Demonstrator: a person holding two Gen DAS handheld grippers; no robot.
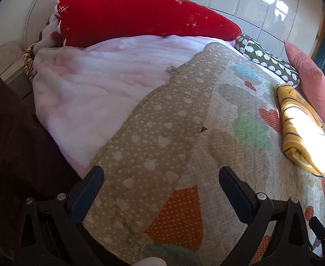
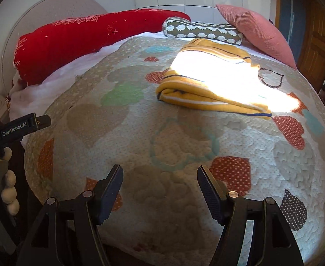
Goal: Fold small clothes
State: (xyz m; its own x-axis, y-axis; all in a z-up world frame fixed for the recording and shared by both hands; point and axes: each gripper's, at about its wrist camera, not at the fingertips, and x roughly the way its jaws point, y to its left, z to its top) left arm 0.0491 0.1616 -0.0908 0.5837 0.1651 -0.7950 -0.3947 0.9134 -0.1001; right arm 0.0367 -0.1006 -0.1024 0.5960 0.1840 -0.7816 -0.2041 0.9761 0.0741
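Note:
A folded yellow garment with white and dark stripes (image 2: 209,88) lies on the quilted bedspread (image 2: 140,133), partly in bright sunlight. It also shows at the right edge of the left wrist view (image 1: 299,133). My right gripper (image 2: 160,175) is open and empty, hovering over the quilt well in front of the garment. My left gripper (image 1: 161,177) is open and empty over the quilt's beige border, left of the garment. The left gripper's body also shows at the left edge of the right wrist view (image 2: 18,126).
A red blanket (image 1: 140,15) and a pink fleece blanket (image 1: 91,84) lie at the head of the bed. An olive patterned bolster (image 2: 202,31) and a pink cushion (image 2: 255,31) sit behind the garment. A wooden door (image 2: 315,51) stands at right.

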